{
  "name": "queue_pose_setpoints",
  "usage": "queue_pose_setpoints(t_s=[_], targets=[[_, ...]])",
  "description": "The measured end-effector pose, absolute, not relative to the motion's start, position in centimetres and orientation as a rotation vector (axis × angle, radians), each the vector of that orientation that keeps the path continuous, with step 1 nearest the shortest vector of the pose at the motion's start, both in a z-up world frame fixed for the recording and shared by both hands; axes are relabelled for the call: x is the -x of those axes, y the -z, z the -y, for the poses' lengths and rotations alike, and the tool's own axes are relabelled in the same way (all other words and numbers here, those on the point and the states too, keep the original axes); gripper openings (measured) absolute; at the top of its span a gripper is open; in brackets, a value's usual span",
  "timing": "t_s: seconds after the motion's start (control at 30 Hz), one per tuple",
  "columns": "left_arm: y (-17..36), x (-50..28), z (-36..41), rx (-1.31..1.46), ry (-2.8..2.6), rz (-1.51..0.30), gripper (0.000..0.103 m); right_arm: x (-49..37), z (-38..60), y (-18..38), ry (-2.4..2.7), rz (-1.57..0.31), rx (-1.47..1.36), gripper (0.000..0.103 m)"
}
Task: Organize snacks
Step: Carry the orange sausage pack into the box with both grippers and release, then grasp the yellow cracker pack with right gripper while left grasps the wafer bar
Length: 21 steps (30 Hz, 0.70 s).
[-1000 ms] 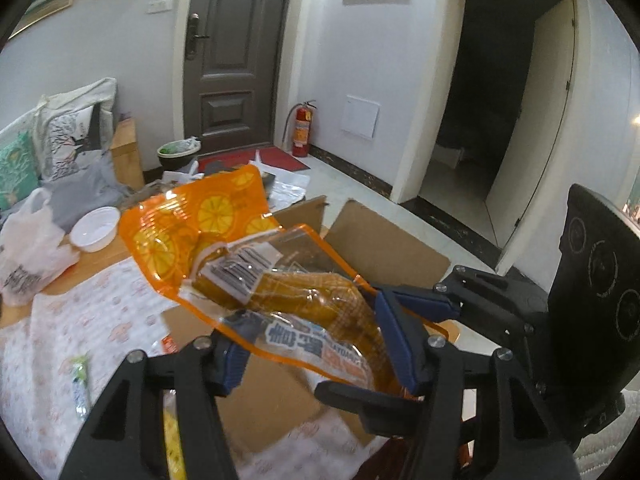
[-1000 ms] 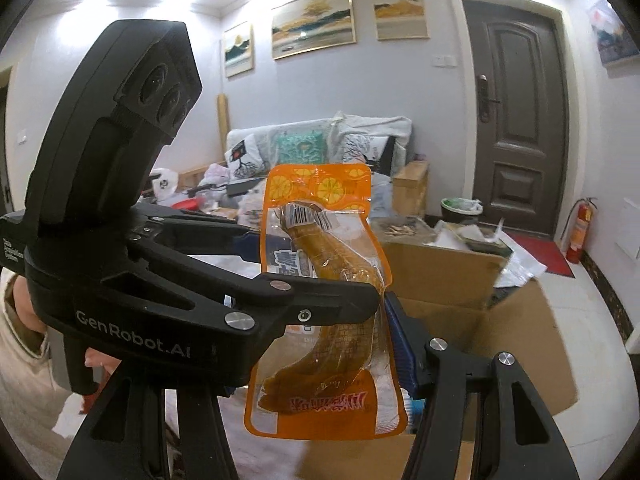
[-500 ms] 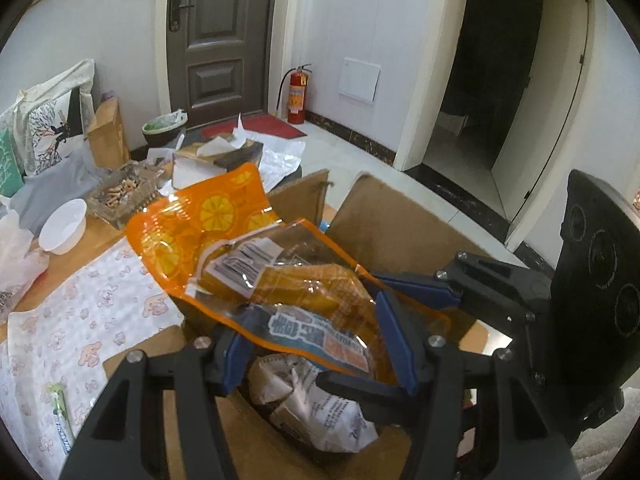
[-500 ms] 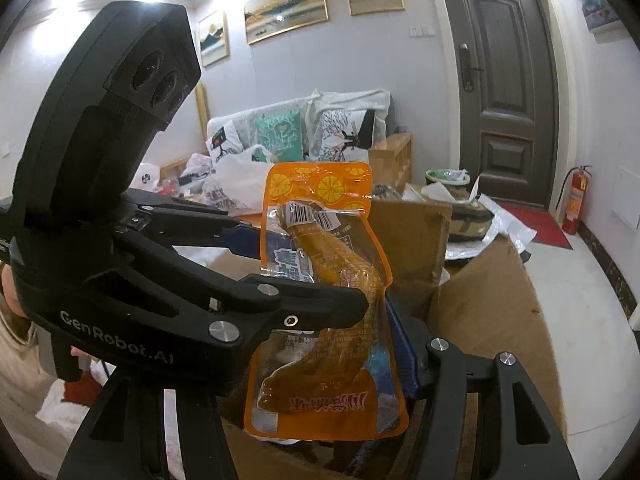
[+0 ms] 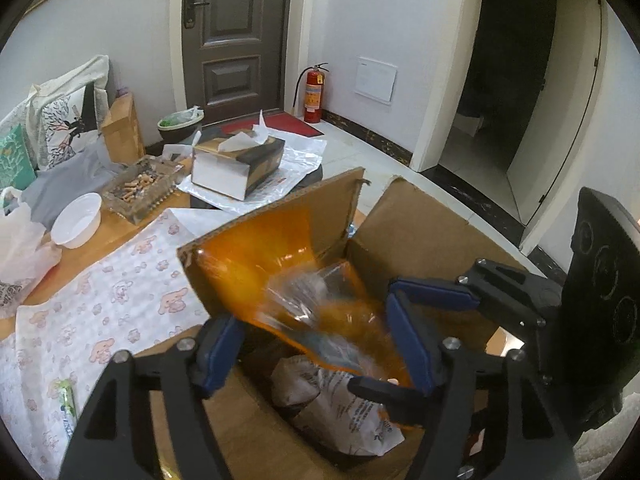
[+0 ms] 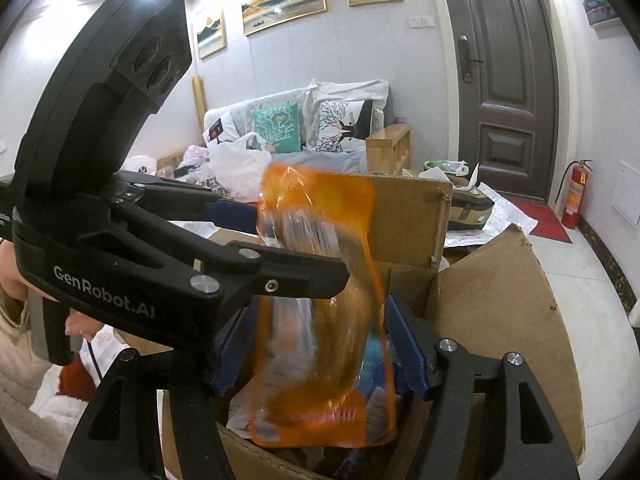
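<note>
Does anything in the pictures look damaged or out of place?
Yes. The far flap of the cardboard box has a torn upper corner. The orange snack pouch is motion-blurred and tilted over the box opening, not settled inside.

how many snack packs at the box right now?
2 visible. The orange pack is blurred between both grippers' open jaws over the cardboard box; a white pack lies inside the box beneath it. More may be hidden deeper.

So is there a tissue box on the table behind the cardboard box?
Yes, a tissue box sits beyond the cardboard box, with a tissue sticking up.
</note>
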<state>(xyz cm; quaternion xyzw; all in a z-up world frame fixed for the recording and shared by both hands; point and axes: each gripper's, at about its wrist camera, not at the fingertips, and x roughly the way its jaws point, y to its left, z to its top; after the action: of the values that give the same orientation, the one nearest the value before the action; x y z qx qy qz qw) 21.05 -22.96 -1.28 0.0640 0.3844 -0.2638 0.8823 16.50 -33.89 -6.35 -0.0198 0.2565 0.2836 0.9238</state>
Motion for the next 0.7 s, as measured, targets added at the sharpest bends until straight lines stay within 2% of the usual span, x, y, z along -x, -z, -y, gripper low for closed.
queue_pose_setpoints(t_s=[0.13,0.7], targets=[[1.0,-20.9,22.3,-0.125,0.540,-0.791,0.075,-16.2,33.8,6.1,-0.576,-0.524,0.044,0.061],[-1.6,-16.3,17.4,-0.078,0.521,-0.725,0.075,-12.8,30.6,3.9,-0.568,-0.526,0.103,0.063]])
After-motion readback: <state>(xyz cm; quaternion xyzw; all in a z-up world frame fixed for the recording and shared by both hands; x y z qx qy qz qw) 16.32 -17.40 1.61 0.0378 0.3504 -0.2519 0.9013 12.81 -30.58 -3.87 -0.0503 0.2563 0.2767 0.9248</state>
